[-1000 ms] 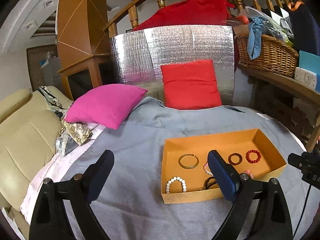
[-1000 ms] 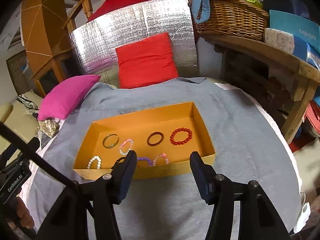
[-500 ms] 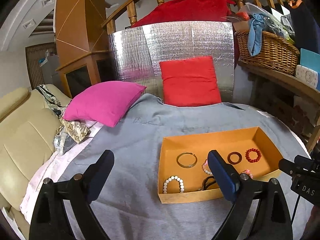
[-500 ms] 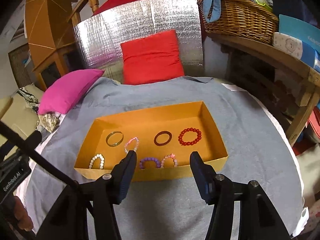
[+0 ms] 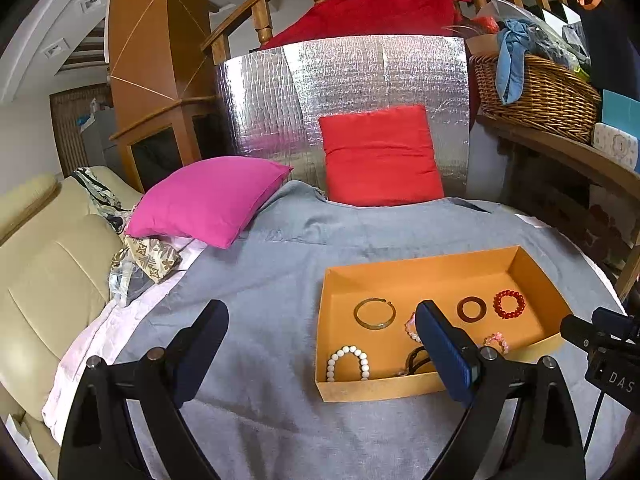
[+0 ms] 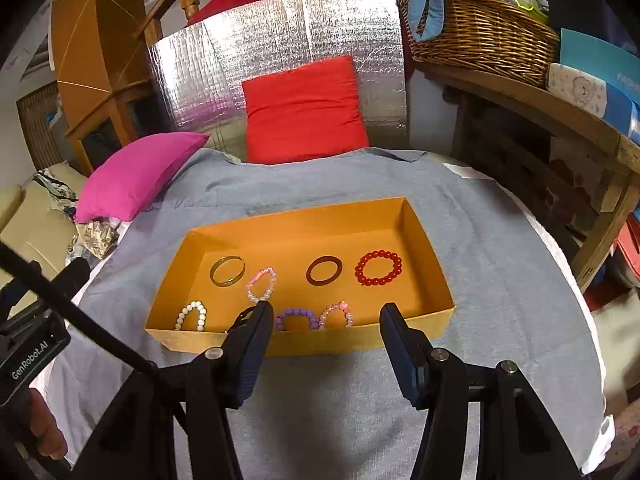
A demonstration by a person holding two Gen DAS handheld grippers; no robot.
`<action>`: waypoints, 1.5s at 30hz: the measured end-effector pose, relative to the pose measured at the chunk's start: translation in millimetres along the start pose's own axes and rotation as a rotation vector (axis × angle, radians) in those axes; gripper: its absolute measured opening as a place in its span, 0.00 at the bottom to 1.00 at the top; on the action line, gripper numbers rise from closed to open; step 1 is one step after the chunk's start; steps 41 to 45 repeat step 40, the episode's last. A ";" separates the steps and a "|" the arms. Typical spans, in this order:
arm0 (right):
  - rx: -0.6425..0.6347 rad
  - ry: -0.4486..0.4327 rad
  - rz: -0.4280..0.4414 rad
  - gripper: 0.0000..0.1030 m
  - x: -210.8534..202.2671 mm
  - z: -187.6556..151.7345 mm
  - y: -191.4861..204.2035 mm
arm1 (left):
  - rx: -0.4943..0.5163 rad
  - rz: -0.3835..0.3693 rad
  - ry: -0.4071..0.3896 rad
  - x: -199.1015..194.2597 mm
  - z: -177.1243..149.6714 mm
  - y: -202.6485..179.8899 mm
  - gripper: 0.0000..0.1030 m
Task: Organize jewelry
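An orange box [image 6: 426, 240] lies on the grey cloth and holds several bracelets: a gold bangle [image 6: 227, 271], a brown ring [image 6: 324, 270], a red bead bracelet [image 6: 378, 267], a white bead bracelet [image 6: 192, 316], a purple one [image 6: 298, 317] and two pink ones. My right gripper [image 6: 326, 330] is open and empty, just in front of the box's near wall. My left gripper [image 5: 320, 336] is open and empty, above the cloth left of the box [image 5: 400, 270]; its right finger hides part of the box.
A pink cushion [image 5: 208, 200] and a red cushion [image 5: 380, 156] lie at the back, before a silver foil panel [image 5: 344, 84]. A wicker basket [image 5: 536, 96] stands on a wooden shelf to the right. A beige sofa [image 5: 44, 280] is at the left.
Both grippers have pulled back and risen a little, so the box sits slightly farther off in both views. Nothing in the box moved.
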State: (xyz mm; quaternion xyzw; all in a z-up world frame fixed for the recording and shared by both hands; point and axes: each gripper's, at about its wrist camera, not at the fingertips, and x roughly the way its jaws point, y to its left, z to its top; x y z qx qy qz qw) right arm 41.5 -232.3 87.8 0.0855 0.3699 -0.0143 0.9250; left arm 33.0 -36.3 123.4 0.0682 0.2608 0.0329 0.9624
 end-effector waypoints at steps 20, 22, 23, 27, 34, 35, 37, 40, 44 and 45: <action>0.005 0.025 -0.005 0.58 10.8 -1.8 2.5 | 0.009 0.005 0.009 2.4 -0.8 -1.8 0.92; 0.003 0.028 -0.004 0.58 12.1 -2.1 3.3 | 0.012 0.006 0.009 2.4 -0.9 -2.0 0.92; 0.002 0.028 -0.005 0.58 12.7 -2.4 3.1 | 0.012 0.009 0.009 2.8 -1.1 -2.0 0.92; 0.006 0.029 -0.004 0.58 14.2 -2.7 3.1 | 0.010 0.009 0.014 3.5 -1.3 -2.7 0.92; 0.010 0.035 -0.006 0.58 17.8 -3.6 3.9 | 0.023 -0.004 0.014 4.3 -3.0 -3.8 0.92; 0.006 0.038 -0.005 0.58 18.8 -4.4 4.0 | 0.022 -0.009 0.019 4.9 -4.5 -3.7 0.92; 0.009 0.039 0.002 0.58 19.4 -7.2 1.5 | 0.021 -0.055 0.013 3.8 -10.7 -3.1 0.92; 0.030 0.033 0.036 0.58 18.2 -17.2 -7.8 | -0.002 -0.126 0.034 5.9 -31.2 -4.7 0.92; 0.030 0.033 0.036 0.58 18.2 -17.2 -7.8 | -0.002 -0.126 0.034 5.9 -31.2 -4.7 0.92; 0.030 0.033 0.036 0.58 18.2 -17.2 -7.8 | -0.002 -0.126 0.034 5.9 -31.2 -4.7 0.92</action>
